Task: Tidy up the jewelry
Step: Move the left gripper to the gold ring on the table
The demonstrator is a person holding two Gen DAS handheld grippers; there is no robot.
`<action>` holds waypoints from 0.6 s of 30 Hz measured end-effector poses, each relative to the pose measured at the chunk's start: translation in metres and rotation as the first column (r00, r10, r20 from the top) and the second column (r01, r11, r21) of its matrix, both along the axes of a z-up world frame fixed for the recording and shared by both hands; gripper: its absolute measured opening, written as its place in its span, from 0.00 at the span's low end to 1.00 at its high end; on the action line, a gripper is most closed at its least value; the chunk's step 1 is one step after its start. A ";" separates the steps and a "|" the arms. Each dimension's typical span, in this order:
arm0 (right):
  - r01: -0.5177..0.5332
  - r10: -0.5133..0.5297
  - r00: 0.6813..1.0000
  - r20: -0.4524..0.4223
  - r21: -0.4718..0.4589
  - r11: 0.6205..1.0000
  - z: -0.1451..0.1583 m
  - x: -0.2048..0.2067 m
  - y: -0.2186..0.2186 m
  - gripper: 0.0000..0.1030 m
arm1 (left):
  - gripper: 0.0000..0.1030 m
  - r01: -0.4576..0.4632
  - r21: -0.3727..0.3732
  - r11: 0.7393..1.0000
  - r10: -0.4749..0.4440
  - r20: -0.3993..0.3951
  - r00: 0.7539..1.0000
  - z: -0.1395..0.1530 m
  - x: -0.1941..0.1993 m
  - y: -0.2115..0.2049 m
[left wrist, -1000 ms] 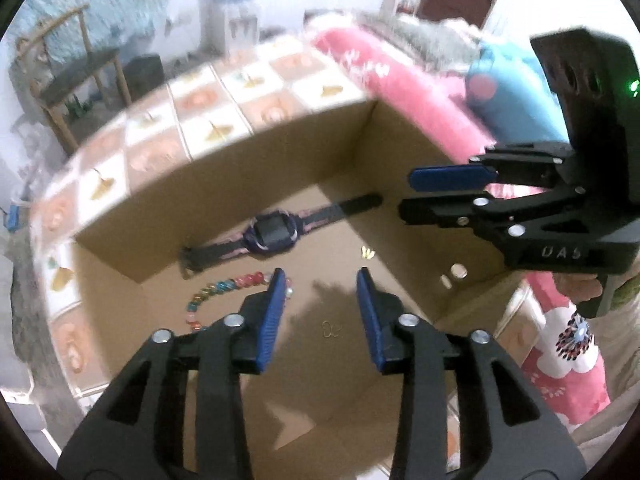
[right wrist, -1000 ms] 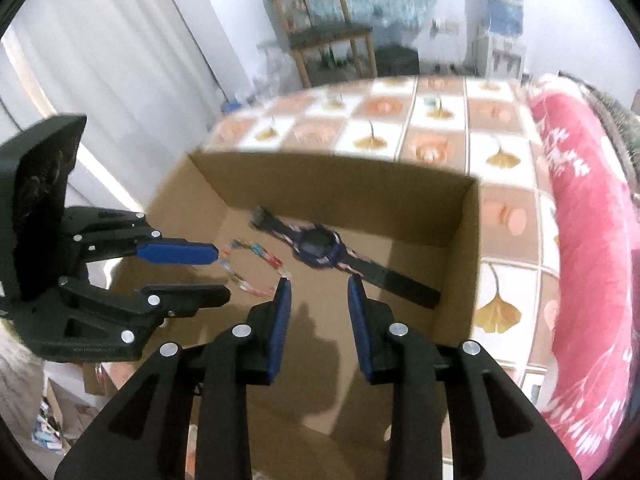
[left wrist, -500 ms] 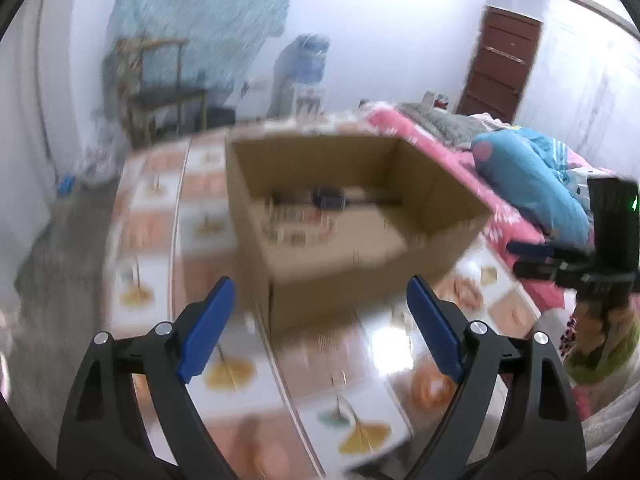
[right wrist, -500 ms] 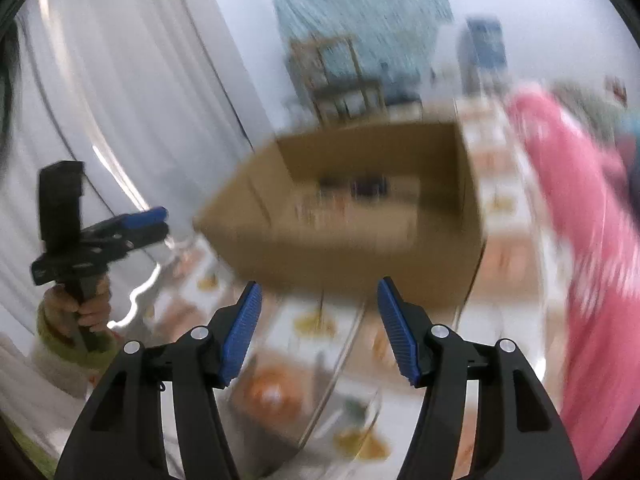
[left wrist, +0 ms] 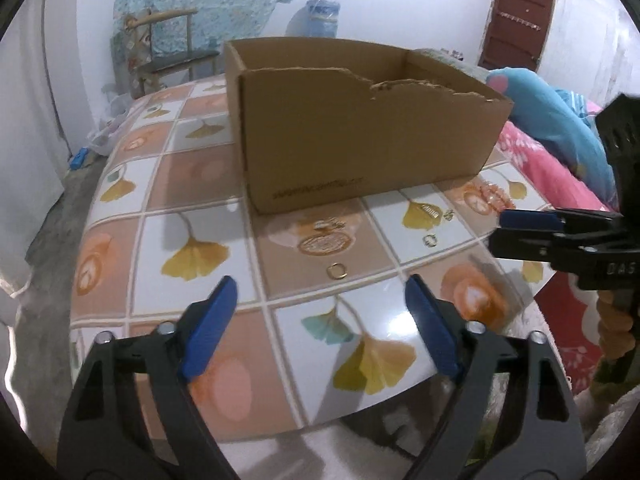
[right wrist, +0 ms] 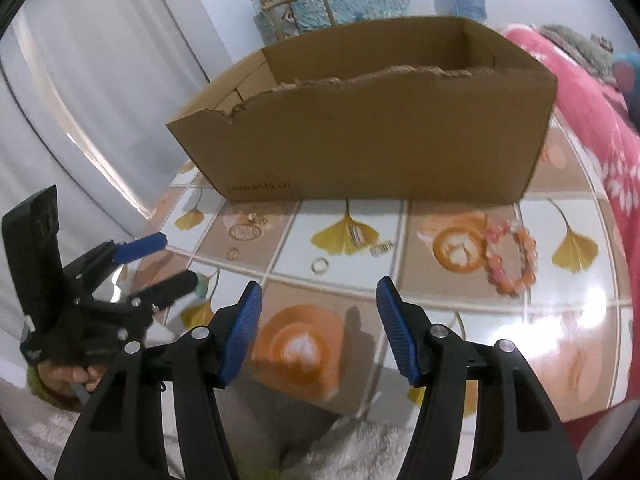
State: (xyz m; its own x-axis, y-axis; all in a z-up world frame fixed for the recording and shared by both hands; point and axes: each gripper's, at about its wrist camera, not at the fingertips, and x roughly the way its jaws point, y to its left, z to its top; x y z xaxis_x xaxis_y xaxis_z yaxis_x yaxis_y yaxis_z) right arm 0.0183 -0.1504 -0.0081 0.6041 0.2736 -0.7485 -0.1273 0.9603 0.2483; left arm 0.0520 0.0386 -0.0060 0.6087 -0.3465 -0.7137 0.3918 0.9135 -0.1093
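Note:
A brown cardboard box (left wrist: 360, 136) stands on the tiled table; it also shows in the right wrist view (right wrist: 380, 132). Its inside is hidden from here. In front of it lie a gold ring (left wrist: 336, 271), a smaller ring (left wrist: 429, 240), small earrings (left wrist: 330, 224) and a hair clip (left wrist: 430, 211). An orange bead bracelet (right wrist: 510, 256) lies at the right, with a ring (right wrist: 320, 265) and clips (right wrist: 357, 235) beside it. My left gripper (left wrist: 320, 328) is open and empty over the near table edge. My right gripper (right wrist: 320, 328) is open and empty, also at the near edge.
The table (left wrist: 192, 248) has a ginkgo-leaf tile pattern and a rounded near edge. A pink bedspread (right wrist: 592, 120) and a blue plush (left wrist: 552, 116) lie to the right. A wooden chair (left wrist: 168, 48) and a water dispenser (left wrist: 320, 16) stand behind. White curtain (right wrist: 80, 80) at the left.
Both grippers have pulled back out of the box to the near table edge and opened wide. The watch and bead bracelet inside the box are out of sight now.

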 end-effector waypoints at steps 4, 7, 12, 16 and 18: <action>-0.007 0.007 1.000 0.010 -0.021 1.000 -0.004 0.005 0.010 0.45 | 0.62 0.033 0.026 0.999 -0.034 0.044 0.998 -0.001 -0.003 -0.012; -0.015 0.015 1.000 0.007 -0.056 0.998 -0.008 0.012 0.017 0.39 | 0.52 0.057 0.042 0.997 -0.059 0.048 0.997 -0.005 -0.001 -0.017; -0.021 0.022 1.000 0.011 -0.090 0.996 -0.013 0.019 0.019 0.37 | 0.37 0.098 0.049 0.994 -0.099 0.014 0.995 -0.013 0.007 -0.019; -0.030 0.031 1.000 0.005 -0.094 0.995 -0.017 0.020 0.019 0.36 | 0.29 0.116 0.061 0.991 -0.116 0.004 0.993 -0.017 0.012 -0.021; -0.037 0.038 0.999 0.003 -0.091 0.995 -0.018 0.022 0.020 0.37 | 0.25 0.118 0.069 0.991 -0.118 0.000 0.993 -0.019 0.014 -0.021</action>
State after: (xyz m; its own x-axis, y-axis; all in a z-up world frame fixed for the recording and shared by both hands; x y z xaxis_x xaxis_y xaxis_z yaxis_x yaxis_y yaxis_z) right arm 0.0406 -0.1307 -0.0266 0.5984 0.2270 -0.7684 -0.1645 0.9734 0.1595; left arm 0.0660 0.0180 -0.0246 0.5695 -0.3658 -0.7361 0.4975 0.8663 -0.0456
